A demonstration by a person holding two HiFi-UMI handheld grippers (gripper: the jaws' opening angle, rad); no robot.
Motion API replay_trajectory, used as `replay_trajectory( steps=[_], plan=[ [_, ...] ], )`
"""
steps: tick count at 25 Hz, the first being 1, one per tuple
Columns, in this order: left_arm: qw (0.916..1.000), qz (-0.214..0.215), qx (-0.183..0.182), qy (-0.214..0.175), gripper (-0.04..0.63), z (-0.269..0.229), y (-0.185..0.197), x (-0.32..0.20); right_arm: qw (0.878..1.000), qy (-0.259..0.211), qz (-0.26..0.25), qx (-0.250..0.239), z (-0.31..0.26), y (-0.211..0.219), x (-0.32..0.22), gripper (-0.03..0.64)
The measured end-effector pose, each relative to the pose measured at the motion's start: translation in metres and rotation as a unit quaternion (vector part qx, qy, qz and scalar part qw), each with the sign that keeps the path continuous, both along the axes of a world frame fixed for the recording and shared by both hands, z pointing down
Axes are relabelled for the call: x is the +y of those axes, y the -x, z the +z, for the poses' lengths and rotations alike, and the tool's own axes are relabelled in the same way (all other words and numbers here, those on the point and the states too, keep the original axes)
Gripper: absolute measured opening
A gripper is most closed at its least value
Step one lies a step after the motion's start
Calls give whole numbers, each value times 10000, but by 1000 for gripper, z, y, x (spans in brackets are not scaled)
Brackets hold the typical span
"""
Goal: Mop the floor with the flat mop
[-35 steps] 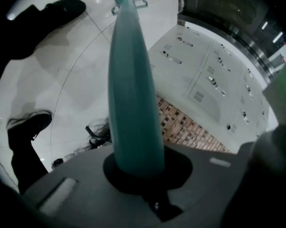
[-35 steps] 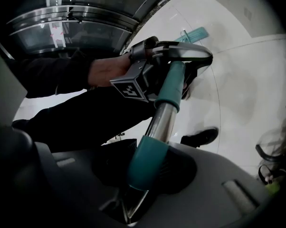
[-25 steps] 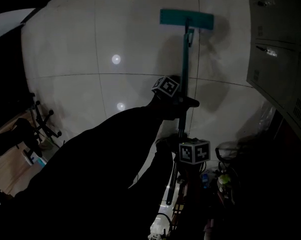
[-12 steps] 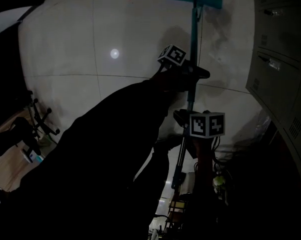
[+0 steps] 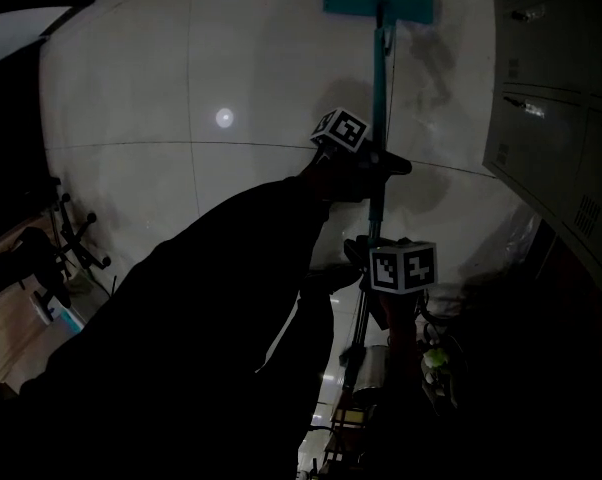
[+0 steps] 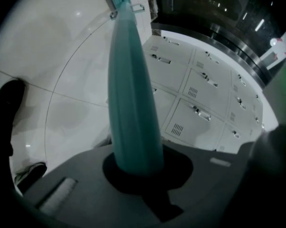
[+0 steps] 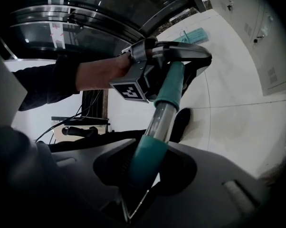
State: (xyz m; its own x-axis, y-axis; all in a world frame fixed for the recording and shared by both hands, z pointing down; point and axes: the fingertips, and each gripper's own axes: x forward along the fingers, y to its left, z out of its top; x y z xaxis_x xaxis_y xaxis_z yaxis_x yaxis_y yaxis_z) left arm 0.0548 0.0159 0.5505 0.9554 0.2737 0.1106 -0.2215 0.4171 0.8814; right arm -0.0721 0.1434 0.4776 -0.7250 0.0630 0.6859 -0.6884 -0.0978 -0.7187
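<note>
The flat mop's teal head (image 5: 377,1) lies on the white tiled floor (image 5: 181,88) at the top of the head view, and its teal handle (image 5: 380,88) runs down toward me. My left gripper (image 5: 379,164) is shut on the handle higher up, its marker cube beside it. Lower down, my right gripper (image 5: 368,250) is shut on the same handle. In the left gripper view the handle (image 6: 131,94) rises from between the jaws of the left gripper (image 6: 136,161). In the right gripper view the right gripper (image 7: 144,167) clamps the handle's teal grip (image 7: 147,160), with the left gripper (image 7: 178,56) ahead.
Grey lockers (image 5: 556,118) line the right side, close to the mop head. A wheeled chair base (image 5: 76,238) stands at the left. A cart with cables and clutter (image 5: 381,398) is near my feet. A dark shoe (image 6: 5,108) rests on the floor.
The mop head slid away from me across the floor, then came back slightly to the left. Both grippers kept their hold and moved forward with the handle.
</note>
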Motion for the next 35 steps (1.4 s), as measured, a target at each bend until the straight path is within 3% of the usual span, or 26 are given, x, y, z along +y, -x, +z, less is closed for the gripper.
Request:
replay_trajectory(
  steps=[14, 22, 29, 35],
  plan=[
    [9994, 200, -191, 216, 25, -17, 20, 272, 9997, 120, -189, 82, -22, 14, 269, 112],
    [9973, 359, -277, 577, 25, -8, 27, 401, 9991, 400, -130, -77, -24, 23, 389, 115],
    [9942, 499, -311, 899, 25, -6, 37, 457, 9981, 550, -18, -291, -36, 36, 427, 115],
    [9930, 431, -363, 1043, 25, 2, 48, 442, 9969, 704, -78, -348, -32, 43, 411, 115]
  ],
)
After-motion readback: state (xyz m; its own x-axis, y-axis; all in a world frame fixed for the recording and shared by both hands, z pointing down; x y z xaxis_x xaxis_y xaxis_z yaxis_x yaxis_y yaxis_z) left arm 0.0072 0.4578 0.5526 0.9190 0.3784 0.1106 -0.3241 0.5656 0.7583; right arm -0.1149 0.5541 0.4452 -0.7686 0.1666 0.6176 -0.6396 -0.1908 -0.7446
